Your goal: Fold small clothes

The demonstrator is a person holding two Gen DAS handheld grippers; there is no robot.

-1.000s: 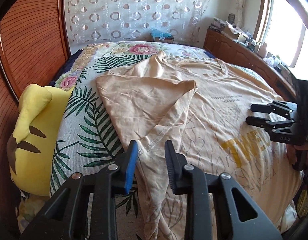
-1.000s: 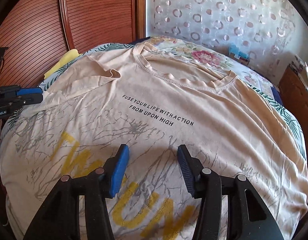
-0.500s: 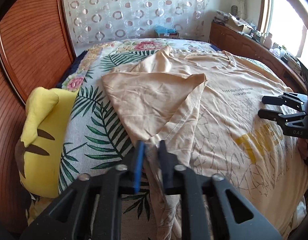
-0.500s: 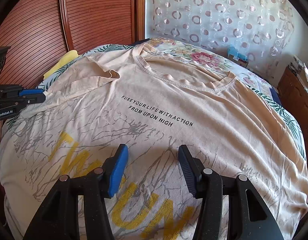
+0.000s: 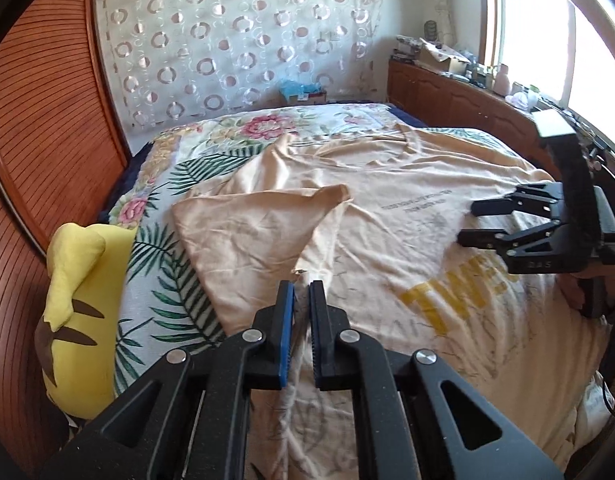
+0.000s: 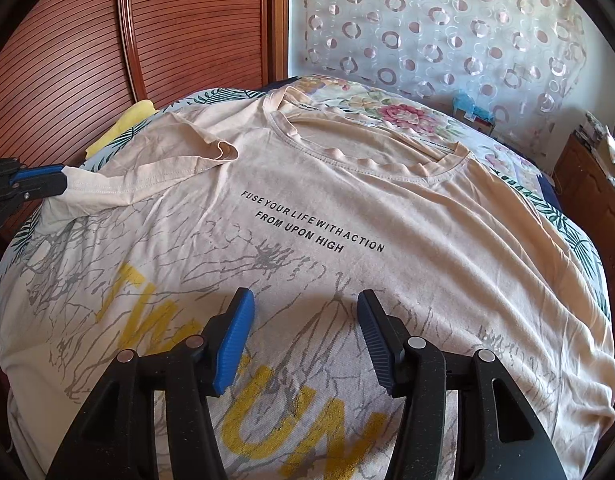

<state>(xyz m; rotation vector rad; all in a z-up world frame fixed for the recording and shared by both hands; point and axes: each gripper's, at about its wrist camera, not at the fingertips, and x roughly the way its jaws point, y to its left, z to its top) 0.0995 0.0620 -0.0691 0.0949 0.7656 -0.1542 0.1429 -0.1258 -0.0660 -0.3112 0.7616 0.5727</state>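
I see one peach T-shirt (image 6: 347,208) spread front-up across the bed (image 5: 211,148), its neckline toward the far end. Black lettering reads "FUSE YOUR LIFE WITH ACTION FROM UPON HIGH" over grey crackle lines, with large yellow letters lower down. One sleeve (image 5: 259,232) is folded inward over the chest, its cuff bunched near the lettering. That side edge of the shirt is pinched into a narrow ridge and lifted slightly off the bed. The rest lies flat with mild wrinkles.
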